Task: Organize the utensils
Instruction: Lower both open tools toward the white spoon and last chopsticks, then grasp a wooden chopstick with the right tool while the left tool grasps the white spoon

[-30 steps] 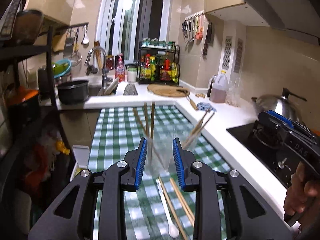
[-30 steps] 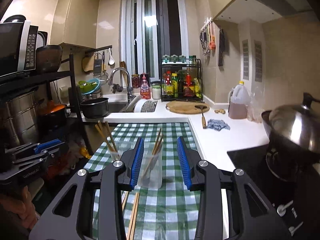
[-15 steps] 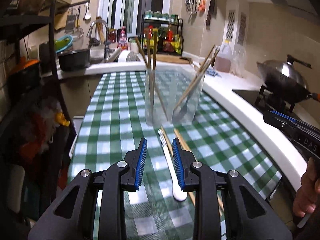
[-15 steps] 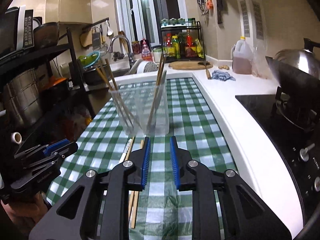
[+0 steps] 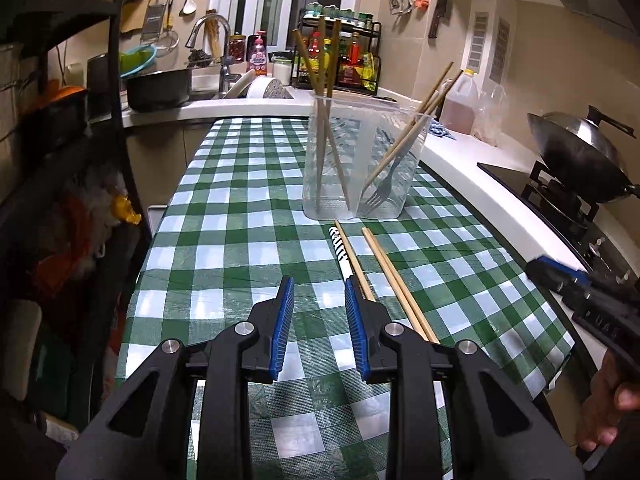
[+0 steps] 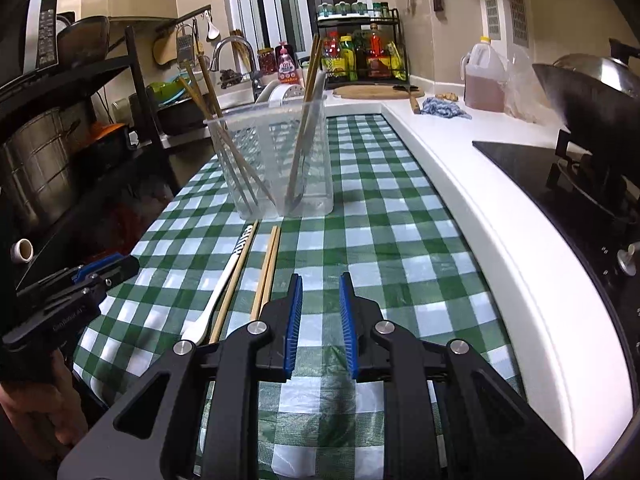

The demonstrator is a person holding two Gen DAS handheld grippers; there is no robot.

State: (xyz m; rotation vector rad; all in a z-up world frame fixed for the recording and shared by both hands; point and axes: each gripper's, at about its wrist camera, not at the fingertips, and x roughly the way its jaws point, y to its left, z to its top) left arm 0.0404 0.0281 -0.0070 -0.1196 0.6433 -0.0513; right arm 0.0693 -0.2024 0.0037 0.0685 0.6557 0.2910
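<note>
Dim, warm indoor lighting. Overhead light produces glare patches on the glossy checked cloth (image 5: 248, 236) and the wok (image 6: 592, 80). Fisheye distortion bends the bench edge (image 6: 480, 216); frame corners vignette to black. Focus is generally sharp.

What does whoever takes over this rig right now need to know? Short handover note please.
Left gripper: jaws apart, empty, low over the checked cloth.
Right gripper: jaws just narrowed, nothing between them.
Done: clear two-compartment holder holds chopsticks in one side, chopsticks plus a fork in the other.
Left: white spoon with striped handle and three loose chopsticks lie on the cloth in front of the holder.
</note>
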